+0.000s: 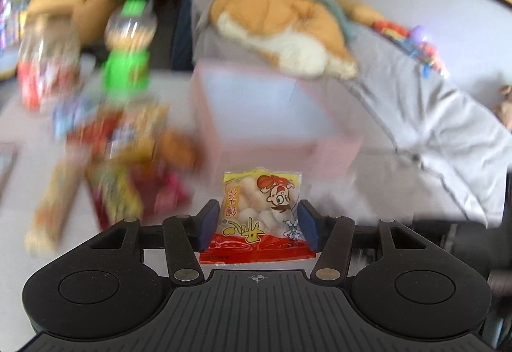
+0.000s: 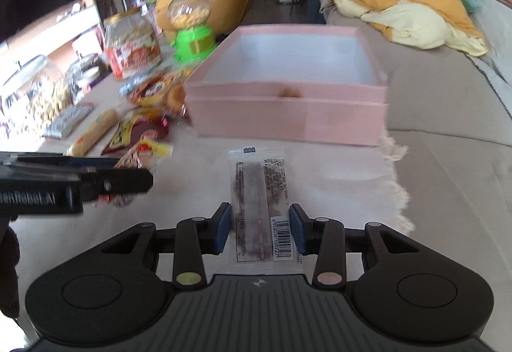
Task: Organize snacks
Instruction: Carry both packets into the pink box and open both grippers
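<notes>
Left tool (image 1: 258, 224) apparently grips yellow snack packet (image 1: 256, 217) before pink box (image 1: 272, 115).

Left tool (image 1: 257, 221): blue pads pressed against both sides of a packet (image 1: 260, 217), held clear of the surface. Right tool (image 2: 260, 229): pads clamped on both edges of a wrapper (image 2: 262, 211), pointing level and forward. Left tool also visible at the right view's left edge.

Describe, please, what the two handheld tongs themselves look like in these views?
Both the left tongs and right tongs are matte black, with a ribbed body, two round domes, brass-coloured pivot pins and dark blue pads. White lettering marks the left one's side. No cables or sleeves show.
</notes>
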